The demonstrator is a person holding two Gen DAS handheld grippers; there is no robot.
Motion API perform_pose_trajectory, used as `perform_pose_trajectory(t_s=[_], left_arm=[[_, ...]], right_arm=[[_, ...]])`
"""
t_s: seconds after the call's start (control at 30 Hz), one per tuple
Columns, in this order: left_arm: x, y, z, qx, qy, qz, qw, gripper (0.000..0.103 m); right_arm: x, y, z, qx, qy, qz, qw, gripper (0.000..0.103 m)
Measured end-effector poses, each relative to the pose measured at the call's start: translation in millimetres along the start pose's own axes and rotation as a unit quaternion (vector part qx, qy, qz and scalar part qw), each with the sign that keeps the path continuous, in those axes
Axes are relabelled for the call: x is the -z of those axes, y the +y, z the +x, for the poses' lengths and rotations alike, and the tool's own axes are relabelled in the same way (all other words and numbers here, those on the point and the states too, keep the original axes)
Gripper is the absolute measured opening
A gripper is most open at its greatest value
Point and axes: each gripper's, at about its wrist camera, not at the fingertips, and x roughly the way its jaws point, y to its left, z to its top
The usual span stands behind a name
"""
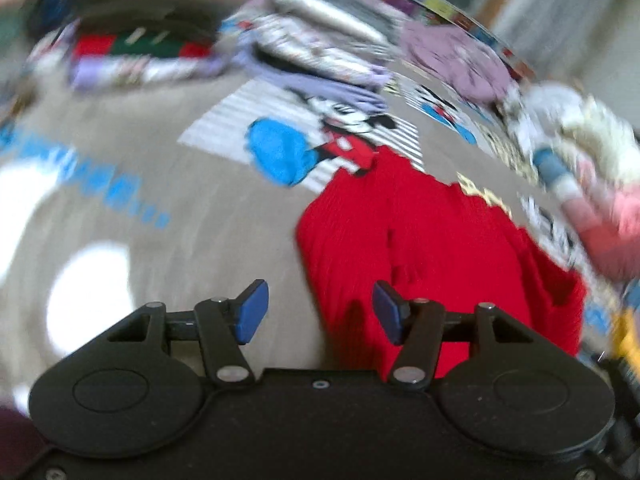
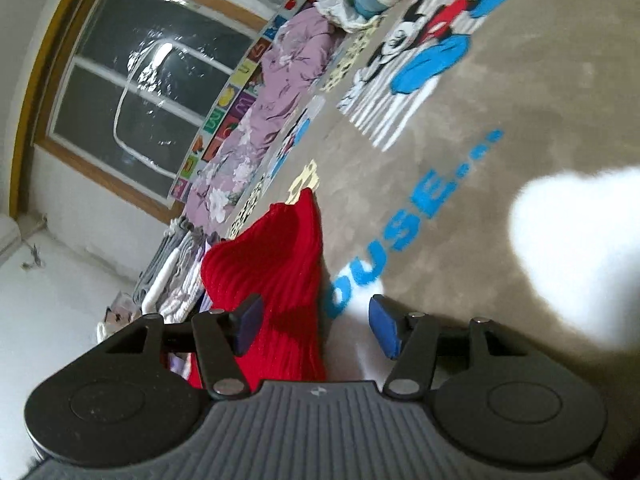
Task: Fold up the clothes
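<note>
A red ribbed knit garment [image 1: 440,256] lies bunched on a grey blanket [image 1: 192,208] printed with a cartoon mouse. The left wrist view is blurred. There my left gripper [image 1: 320,296] stands open above the garment's left edge, its blue pads apart with nothing pressed between them. In the right wrist view the same red garment [image 2: 272,264] runs away from the gripper along the blanket [image 2: 520,92]. My right gripper [image 2: 316,312] is open over its near end. The cloth passes beneath and behind the left finger [image 2: 248,324], and the pads do not press on it.
Stacks of folded clothes [image 1: 320,36] line the blanket's far side, and a loose heap of clothes [image 1: 592,152] lies at the right. A lilac floral quilt [image 2: 272,92] and folded grey and white items [image 2: 172,272] lie by the wall under a window [image 2: 140,80].
</note>
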Motion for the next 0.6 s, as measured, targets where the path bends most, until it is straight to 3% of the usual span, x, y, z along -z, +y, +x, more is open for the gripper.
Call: perform_pose_trajectory(t_s=[0.13, 0.27, 0.47, 0.6], left_arm=[[-14.8, -35.6, 25.0, -0.020, -0.001, 0.105, 0.9942, 0.055], [-23.0, -66.1, 58.9, -0.047, 0.009, 0.175, 0.9833, 0.050], [-18.9, -90.7, 101.2, -0.118, 0.045, 0.276, 0.9527, 0.044], [-12.8, -93.6, 113.5, -0.140, 0.060, 0.305, 0.9400, 0.044]], right_arm=[[0.6, 2.1, 11.1, -0.009, -0.005, -0.016, 1.000, 0.060], [0.2, 2.9, 18.6, -0.015, -0.010, -0.029, 0.999, 0.060], [-0.6, 2.7, 23.0, -0.019, -0.012, -0.046, 0.999, 0.059], [-1.6, 0.6, 25.2, -0.023, -0.014, -0.041, 0.999, 0.059]])
